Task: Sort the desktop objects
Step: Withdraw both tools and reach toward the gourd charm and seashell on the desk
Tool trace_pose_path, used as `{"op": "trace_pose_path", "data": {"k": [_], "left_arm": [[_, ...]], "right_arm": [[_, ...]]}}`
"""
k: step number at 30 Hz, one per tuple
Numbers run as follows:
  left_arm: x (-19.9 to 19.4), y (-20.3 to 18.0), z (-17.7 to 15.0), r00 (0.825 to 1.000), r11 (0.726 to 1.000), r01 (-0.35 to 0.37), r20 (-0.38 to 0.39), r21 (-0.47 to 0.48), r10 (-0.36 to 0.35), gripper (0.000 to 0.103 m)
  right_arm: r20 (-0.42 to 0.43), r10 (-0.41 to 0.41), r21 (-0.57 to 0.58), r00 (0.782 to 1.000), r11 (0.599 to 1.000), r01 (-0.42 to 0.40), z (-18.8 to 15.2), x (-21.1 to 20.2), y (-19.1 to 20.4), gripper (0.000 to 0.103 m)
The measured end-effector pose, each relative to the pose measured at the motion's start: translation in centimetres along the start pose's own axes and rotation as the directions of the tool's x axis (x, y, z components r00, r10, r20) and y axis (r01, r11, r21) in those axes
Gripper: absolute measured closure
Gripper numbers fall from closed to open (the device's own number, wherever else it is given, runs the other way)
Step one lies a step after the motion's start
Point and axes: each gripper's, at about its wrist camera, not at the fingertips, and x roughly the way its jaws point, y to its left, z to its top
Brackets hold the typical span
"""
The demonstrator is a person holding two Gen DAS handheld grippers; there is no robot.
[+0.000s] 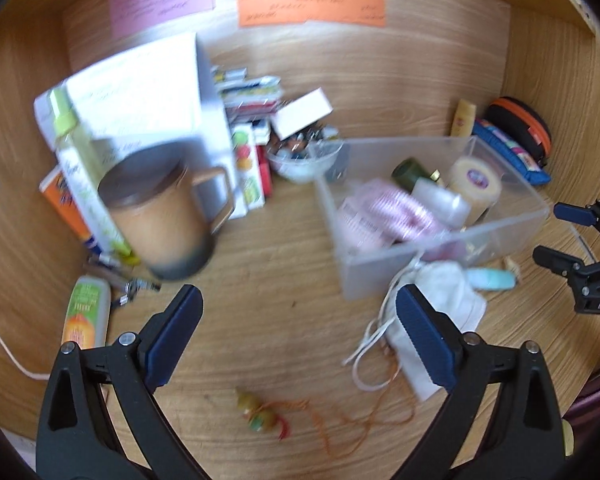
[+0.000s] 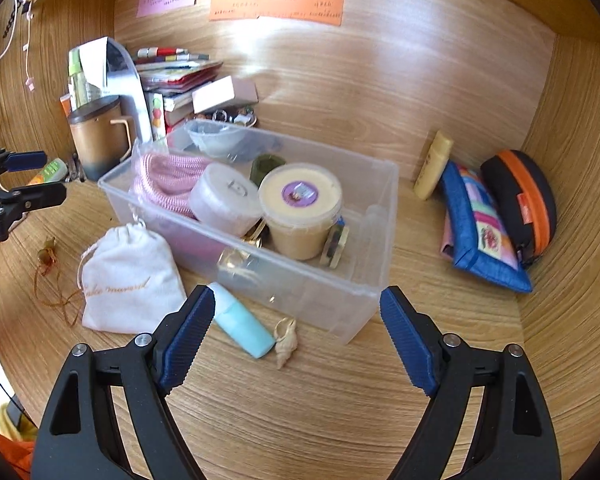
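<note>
My right tool [image 2: 296, 334] is spread wide and empty, hanging just above the desk [image 2: 340, 400] in front of the clear bin [image 2: 324, 288]. Between its fingers, near the left one, lie the pale blue tube [image 2: 242, 326] and, touching the tube's near end, a small seashell [image 2: 286, 342]; both rest loose on the wood just beside the bin's front wall. My left tool [image 1: 300, 336] is also open and holds nothing, poised over bare desk with a beaded charm on an orange cord [image 1: 260, 416] below it and the white drawstring pouch [image 1: 448, 300] by its right finger.

The bin already carries a pink bundle, a round white container, a cream tub and a dark green jar, so I judge the sorting well under way, with the loose things in front of the bin as what remains. I seem to be between picks, lining up on the tube.

Next, I would turn the right tool across the tube's narrow width, lower it, and close without nudging the seashell or catching the bin wall. The left view is blurred, so details there are uncertain.
</note>
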Motion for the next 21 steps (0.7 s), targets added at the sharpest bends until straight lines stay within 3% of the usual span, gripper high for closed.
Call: {"op": "trace_pose_path", "data": {"k": [5,12,21], "left_arm": [[0.8,1.3,-2.4,0.998,0.999,-0.047,-0.053,-0.017,0.046,0.005],[1.8,3.3,-5.4,0.992,0.997,-0.047,-0.124,-0.067,0.039,0.005],[1.9,3.9,-7.3,0.991,0.993,-0.073,-0.119,-0.090,0.062,0.005]], "right_arm": [[-0.026,0.003,0.004,1.000,1.000,-0.003,-0.7,1.0,0.4,0.020],[-0.068,0.007,0.020,0.998,1.000,-0.005,-1.2,2.2,-0.1,0.020],[-0.104,0.015,0.065,0.994,0.998,-0.009,-1.9,3.7,-0.9,0.021]]}}
